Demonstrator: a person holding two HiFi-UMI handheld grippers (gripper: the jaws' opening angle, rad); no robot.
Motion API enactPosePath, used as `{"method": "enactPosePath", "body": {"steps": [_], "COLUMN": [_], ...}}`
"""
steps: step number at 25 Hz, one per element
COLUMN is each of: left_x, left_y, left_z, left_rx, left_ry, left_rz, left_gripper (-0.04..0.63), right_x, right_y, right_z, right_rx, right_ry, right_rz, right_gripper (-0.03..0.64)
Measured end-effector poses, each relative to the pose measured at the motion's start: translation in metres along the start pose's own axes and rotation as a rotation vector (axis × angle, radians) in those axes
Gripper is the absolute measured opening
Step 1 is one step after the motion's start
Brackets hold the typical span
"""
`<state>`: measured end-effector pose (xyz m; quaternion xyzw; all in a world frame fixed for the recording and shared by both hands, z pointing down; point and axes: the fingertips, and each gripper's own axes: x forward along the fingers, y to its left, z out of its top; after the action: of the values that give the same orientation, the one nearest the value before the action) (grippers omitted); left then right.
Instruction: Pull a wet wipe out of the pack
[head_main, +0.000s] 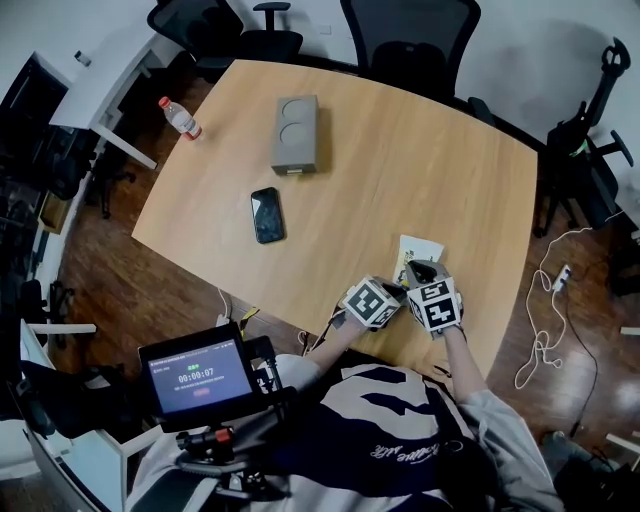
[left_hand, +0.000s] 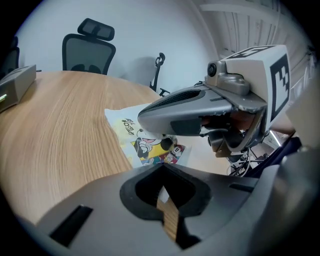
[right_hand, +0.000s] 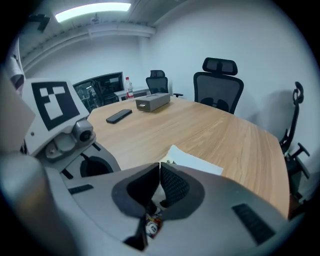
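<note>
The wet wipe pack (head_main: 421, 247) is white with a cartoon print and lies flat near the table's front right edge. It also shows in the left gripper view (left_hand: 148, 142) and the right gripper view (right_hand: 194, 162). My right gripper (head_main: 418, 271) is low over the pack, jaws shut (right_hand: 159, 167). A thin white sliver shows between its pads, and I cannot tell whether it is pinched. Just left of the pack, my left gripper (head_main: 397, 289) is shut (left_hand: 162, 166) over bare wood, at the pack's near corner. The right gripper's long grey fingers (left_hand: 185, 112) cover the pack's far part.
A black phone (head_main: 267, 214), a grey box (head_main: 296, 133) and a water bottle (head_main: 180, 117) sit farther back on the wooden table (head_main: 400, 160). Office chairs (head_main: 410, 35) ring the far side. A small screen (head_main: 195, 372) is mounted by my chest.
</note>
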<state>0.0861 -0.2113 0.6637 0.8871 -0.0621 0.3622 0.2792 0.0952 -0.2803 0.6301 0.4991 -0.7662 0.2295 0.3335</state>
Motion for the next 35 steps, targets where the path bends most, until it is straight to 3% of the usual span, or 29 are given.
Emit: {"method": "enactPosePath", "body": {"steps": [5, 21, 25, 29, 35], "left_x": [-0.001, 0.001, 0.001, -0.001, 0.0], "left_y": [0.002, -0.001, 0.001, 0.003, 0.002], "left_z": [-0.001, 0.0, 0.0, 0.0, 0.0], "left_rx": [-0.002, 0.012, 0.001, -0.011, -0.003], "left_ry": [0.002, 0.008, 0.003, 0.003, -0.002], "left_rz": [-0.001, 0.012, 0.015, 0.016, 0.025], "left_gripper": [0.0, 0.0, 0.002, 0.002, 0.0], "right_x": [-0.016, -0.056, -0.07, -0.088, -0.099], "right_y": [-0.005, -0.012, -0.02, -0.03, -0.03], "right_z": [0.013, 0.017, 0.035, 0.06, 0.062], "right_rx": [0.212, 0.45, 0.527, 0.475, 0.45], "right_ry": [-0.096, -0.245, -0.348, -0.4, -0.412], "right_rz": [0.037, 0.093, 0.116, 0.101, 0.094], "right_gripper": [0.003, 0.0, 0.0, 0.0, 0.0]}}
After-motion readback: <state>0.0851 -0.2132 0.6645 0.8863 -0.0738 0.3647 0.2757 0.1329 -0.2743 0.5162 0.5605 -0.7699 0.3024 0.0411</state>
